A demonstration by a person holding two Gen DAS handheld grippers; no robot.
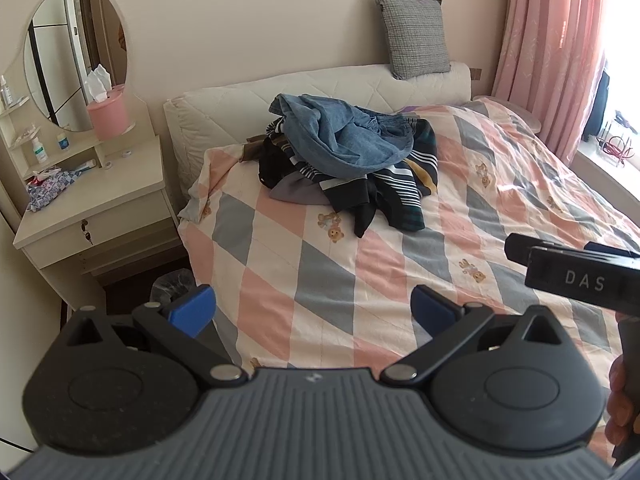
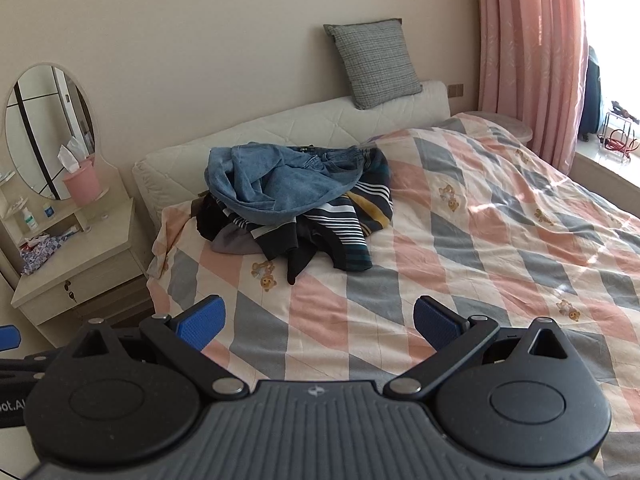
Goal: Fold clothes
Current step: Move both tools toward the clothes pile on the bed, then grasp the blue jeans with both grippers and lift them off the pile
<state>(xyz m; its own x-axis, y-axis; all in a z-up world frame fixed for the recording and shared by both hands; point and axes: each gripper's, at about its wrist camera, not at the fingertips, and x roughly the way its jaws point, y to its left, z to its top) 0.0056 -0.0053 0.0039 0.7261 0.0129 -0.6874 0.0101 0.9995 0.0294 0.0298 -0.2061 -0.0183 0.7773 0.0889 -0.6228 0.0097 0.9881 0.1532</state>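
Left wrist view, far left: white dresser with oval mirror; pink tissue holder on its shelf, small bottles beside it.
Floor by dresser: bin with clear liner, partly hidden behind the left gripper.
Left gripper: blue pads spread wide, nothing between them, held above the near part of the bed.
Bed: pink, grey and cream diamond cover with small bear prints.
Clothes pile: heaped near the head of the bed, toward its left side, well apart from both grippers.
Top of pile: blue denim garment over striped dark pieces; a black sleeve or leg trails toward the camera.
Headboard: grey cushion propped upright against the wall.
Right edge: right gripper seen side-on with a hand on its handle.
Right wrist view, right gripper: fingers wide apart, empty, over the cover.
Far right: pink curtain beside a bright window.
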